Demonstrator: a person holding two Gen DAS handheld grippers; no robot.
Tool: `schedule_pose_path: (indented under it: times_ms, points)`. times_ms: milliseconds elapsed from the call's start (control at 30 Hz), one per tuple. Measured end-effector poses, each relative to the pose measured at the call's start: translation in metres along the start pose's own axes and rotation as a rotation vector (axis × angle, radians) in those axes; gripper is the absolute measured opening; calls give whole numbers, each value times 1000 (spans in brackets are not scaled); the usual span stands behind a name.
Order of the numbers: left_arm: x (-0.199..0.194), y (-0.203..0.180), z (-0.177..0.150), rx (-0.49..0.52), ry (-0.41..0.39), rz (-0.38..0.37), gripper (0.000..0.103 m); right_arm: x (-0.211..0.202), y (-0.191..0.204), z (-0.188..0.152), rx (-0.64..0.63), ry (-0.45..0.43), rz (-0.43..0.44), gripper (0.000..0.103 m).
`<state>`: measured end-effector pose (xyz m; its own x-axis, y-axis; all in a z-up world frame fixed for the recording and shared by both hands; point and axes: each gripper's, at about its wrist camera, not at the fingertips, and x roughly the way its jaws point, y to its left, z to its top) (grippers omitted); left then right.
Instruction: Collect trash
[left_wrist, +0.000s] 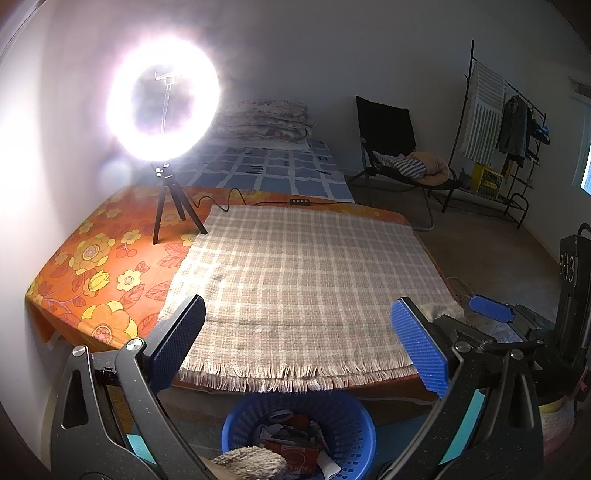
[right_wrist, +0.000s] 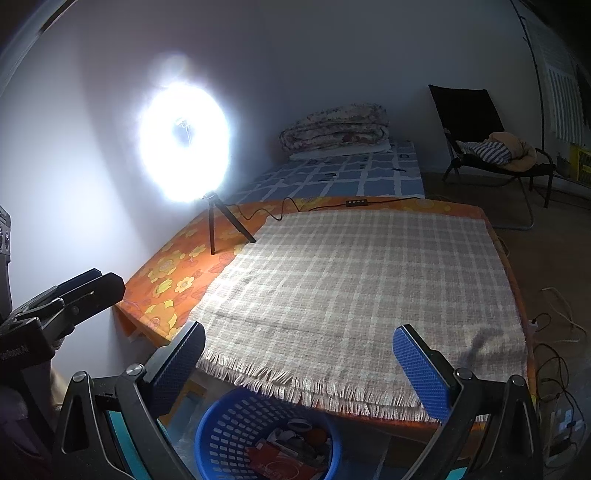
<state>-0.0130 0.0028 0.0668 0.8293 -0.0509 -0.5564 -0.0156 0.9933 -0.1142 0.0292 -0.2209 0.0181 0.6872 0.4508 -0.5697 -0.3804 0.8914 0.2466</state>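
Bedroom; checked cloth (left_wrist: 306, 280) on table shows no trash. Blue basket (right_wrist: 236, 424) below near edge holds wrappers. Left gripper (left_wrist: 295, 343) & right gripper (right_wrist: 299, 365) both wide, empty. Collection looks done; next: scan floor for strays.

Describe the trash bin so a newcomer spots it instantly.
Find the table under the beige checked fringed cloth. On the floor below its fringed near edge sits a round blue plastic lattice basket holding wrappers and scraps. It is the only blue, perforated container there.

A home bedroom: bed (left_wrist: 280, 166) with folded quilt (left_wrist: 264, 120), clothes rack (left_wrist: 498, 122), chair (left_wrist: 391, 144)
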Motion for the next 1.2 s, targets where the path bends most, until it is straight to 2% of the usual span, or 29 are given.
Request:
schedule_pose_path:
  times_ms: [967, 1200]
  points:
    - [0, 1, -2, -4, 8, -2, 102, 0, 3, 0, 6, 26, 18, 103]
    - [2, 0, -11, -13, 24, -5, 102, 5, 3, -2, 8, 41, 21, 103]
